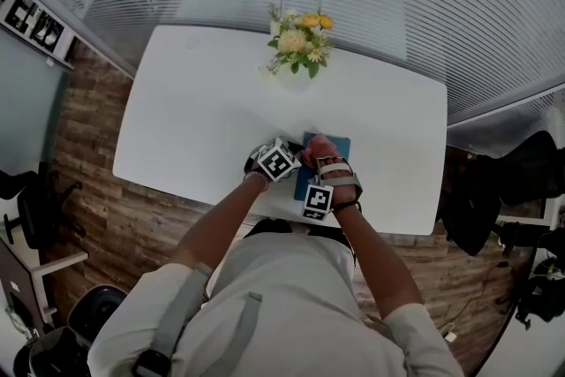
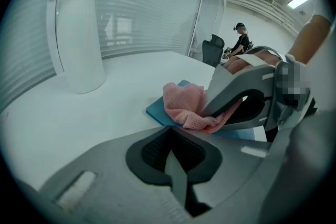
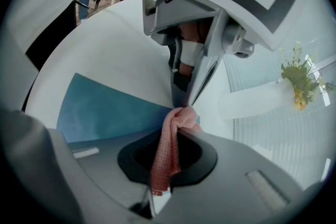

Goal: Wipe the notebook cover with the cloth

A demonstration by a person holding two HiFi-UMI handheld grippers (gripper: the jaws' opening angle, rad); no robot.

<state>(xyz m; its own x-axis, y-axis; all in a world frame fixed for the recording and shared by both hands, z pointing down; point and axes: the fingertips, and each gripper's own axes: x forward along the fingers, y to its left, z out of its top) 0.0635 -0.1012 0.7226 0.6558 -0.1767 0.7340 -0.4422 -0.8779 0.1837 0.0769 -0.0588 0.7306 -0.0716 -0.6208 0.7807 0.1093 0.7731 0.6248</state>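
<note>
Head view hides much from us: the person's wrists and gear cover most of the flat teal-blue notebook [image 1: 338,144], so only a far corner shows on the white rounded table [image 1: 194,101], and we cannot pick out the cloth there. Both forearms reach forward from the body and converge near the table's near edge, with the wrists close together. In the right gripper view, the right tongs [image 3: 167,157] are clamped on the pink knitted cloth [image 3: 176,123], whose bunched end lies on the notebook. The left tongs [image 2: 170,147] are closed on nothing. Their tip is lowered just beside that bunch, and we cannot tell whether it touches the notebook. We count one notebook, one cloth, two tongs and one white vase of yellow flowers [image 1: 300,40].
</note>
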